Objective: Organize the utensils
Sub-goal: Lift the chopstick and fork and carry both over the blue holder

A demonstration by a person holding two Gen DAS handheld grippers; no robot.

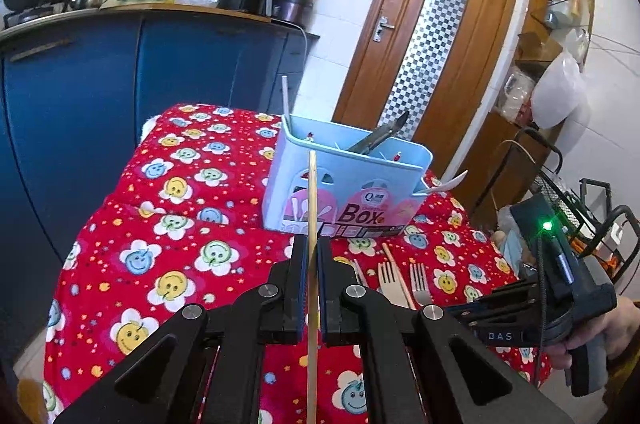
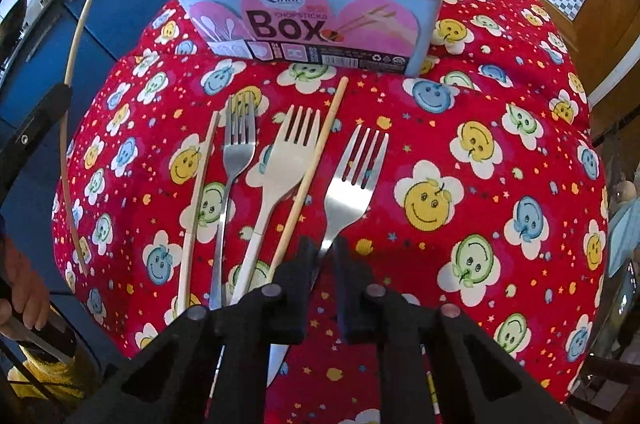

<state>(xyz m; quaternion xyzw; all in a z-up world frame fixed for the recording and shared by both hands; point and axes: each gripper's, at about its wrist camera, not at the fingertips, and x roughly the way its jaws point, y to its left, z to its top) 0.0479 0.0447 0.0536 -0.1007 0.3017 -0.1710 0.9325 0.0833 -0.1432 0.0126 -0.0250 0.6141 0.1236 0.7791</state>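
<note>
Both grippers are matte black plastic with silver round screws. The left gripper (image 1: 313, 256) has blue finger pads; the right gripper (image 2: 322, 256) carries a green light beside a black cable and "DAS" lettering.

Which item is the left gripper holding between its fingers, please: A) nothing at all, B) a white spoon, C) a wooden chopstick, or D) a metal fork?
C: the left gripper is shut on a thin wooden chopstick that stands up in front of the blue utensil box.
</note>
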